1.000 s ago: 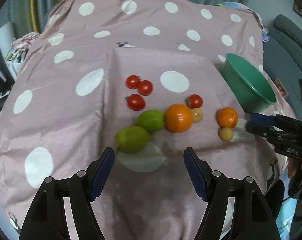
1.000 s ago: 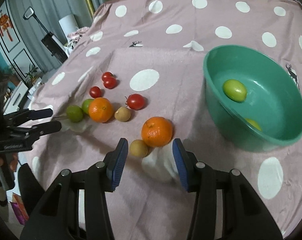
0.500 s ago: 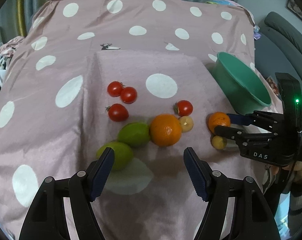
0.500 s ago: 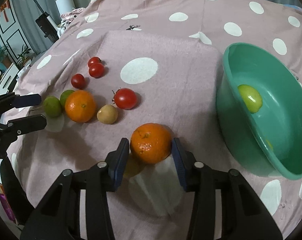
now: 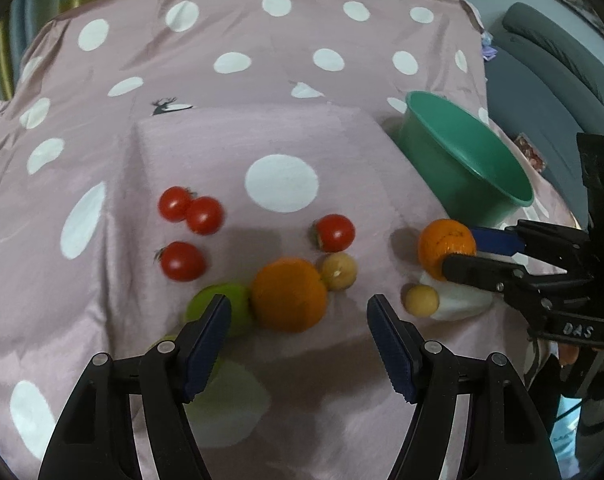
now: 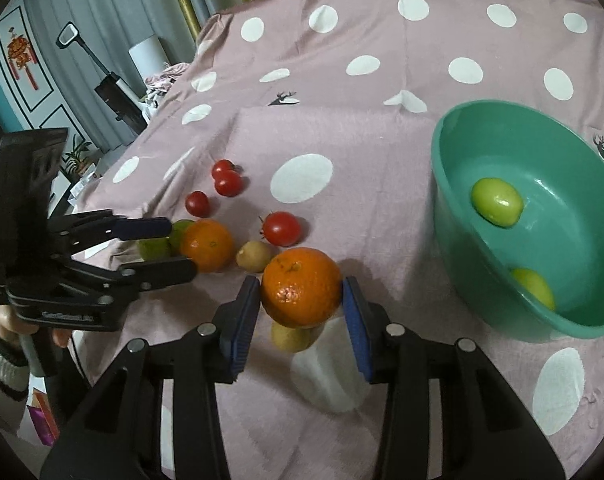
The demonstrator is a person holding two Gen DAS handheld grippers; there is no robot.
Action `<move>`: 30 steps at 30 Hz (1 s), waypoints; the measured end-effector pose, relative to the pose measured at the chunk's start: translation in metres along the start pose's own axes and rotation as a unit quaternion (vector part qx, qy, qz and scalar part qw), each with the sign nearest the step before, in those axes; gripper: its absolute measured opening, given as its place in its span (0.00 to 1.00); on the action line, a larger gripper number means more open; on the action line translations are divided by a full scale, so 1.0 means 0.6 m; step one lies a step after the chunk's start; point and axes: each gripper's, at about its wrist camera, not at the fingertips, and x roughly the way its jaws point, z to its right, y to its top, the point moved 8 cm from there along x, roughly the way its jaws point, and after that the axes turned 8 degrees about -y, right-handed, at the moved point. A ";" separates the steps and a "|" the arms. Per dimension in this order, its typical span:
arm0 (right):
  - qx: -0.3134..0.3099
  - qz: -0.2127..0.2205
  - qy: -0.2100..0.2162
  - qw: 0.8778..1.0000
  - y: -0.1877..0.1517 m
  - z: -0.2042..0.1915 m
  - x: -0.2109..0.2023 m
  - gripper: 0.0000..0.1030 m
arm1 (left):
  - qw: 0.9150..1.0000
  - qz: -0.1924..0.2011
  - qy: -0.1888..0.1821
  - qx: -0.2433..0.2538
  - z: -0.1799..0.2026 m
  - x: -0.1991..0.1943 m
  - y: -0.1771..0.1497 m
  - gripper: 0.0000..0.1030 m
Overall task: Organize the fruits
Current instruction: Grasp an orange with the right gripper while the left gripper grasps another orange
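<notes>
My right gripper (image 6: 301, 312) is shut on a small orange (image 6: 302, 286), held just above a small yellow-brown fruit (image 6: 290, 336); the left wrist view shows the same orange (image 5: 441, 240) between the right gripper's (image 5: 459, 251) fingers. My left gripper (image 5: 298, 308) is open, with nothing gripped, over a larger orange (image 5: 289, 294) and beside a green lime (image 5: 238, 300). Several red tomatoes (image 5: 182, 261) and another yellow-brown fruit (image 5: 337, 270) lie on the cloth. The green bowl (image 6: 437, 168) at the right holds two green fruits (image 6: 497, 202).
A pink polka-dot cloth (image 5: 278, 60) covers the whole surface and drops off at the near edge. A grey sofa (image 5: 541, 60) stands beyond the right side. A vacuum cleaner (image 6: 110, 88) and household clutter stand off the left side.
My right gripper has closed on the small orange and raised it off the cloth. My left gripper has moved in over the larger orange and the limes, still open.
</notes>
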 end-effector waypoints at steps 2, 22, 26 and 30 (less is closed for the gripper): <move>0.003 0.002 0.006 1.000 0.000 -0.002 -0.001 0.41 | 1.000 -0.002 -0.003 0.005 0.004 0.006 0.004 0.68; 0.024 0.015 0.014 0.999 -0.004 0.017 -0.013 0.42 | 0.997 -0.074 0.022 0.024 -0.014 0.068 -0.013 0.46; 0.028 0.014 0.016 0.999 -0.004 0.017 -0.008 0.42 | 0.998 -0.060 0.007 -0.005 -0.018 0.062 -0.006 0.44; 0.028 0.011 0.017 0.999 -0.007 0.017 -0.007 0.42 | 0.999 -0.049 0.008 -0.013 -0.017 0.060 -0.005 0.43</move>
